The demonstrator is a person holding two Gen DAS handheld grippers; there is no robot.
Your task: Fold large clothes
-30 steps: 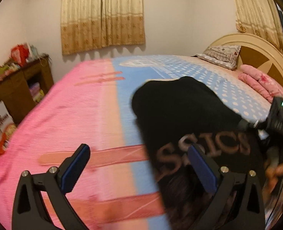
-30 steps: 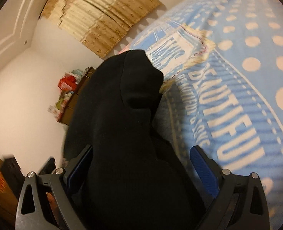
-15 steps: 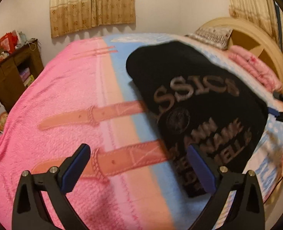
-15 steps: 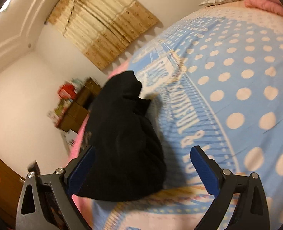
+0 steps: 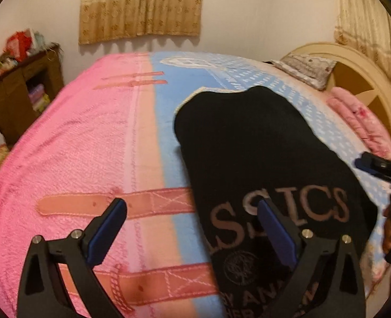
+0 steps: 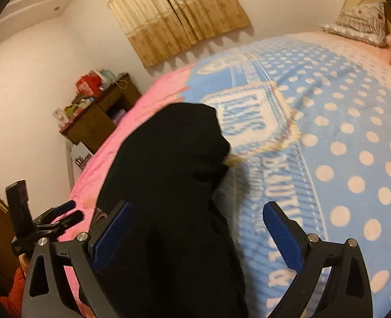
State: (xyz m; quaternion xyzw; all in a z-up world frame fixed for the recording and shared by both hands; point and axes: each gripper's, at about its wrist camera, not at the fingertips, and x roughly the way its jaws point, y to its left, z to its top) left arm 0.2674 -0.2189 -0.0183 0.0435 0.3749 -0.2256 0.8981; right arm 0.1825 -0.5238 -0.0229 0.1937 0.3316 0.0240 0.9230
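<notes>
We judge the black shirt [image 5: 251, 153] on the bed [image 5: 89, 143] half-folded; both tongs, left [image 5: 192, 234] and right [image 6: 195, 234], hang spread (gripping nothing), so next we pinch its near edge.

- Black garment [image 5: 261, 159]: lower print cut off at 6 o'clock of the left wrist view.
- Right gripper [image 5: 375, 164]: mostly cut off at 3 o'clock there.
- Shelf [image 6: 100, 114] clutter: too blurred to identify.

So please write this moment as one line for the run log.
left gripper: open | right gripper: open | black shirt: on bed, not gripped
</notes>
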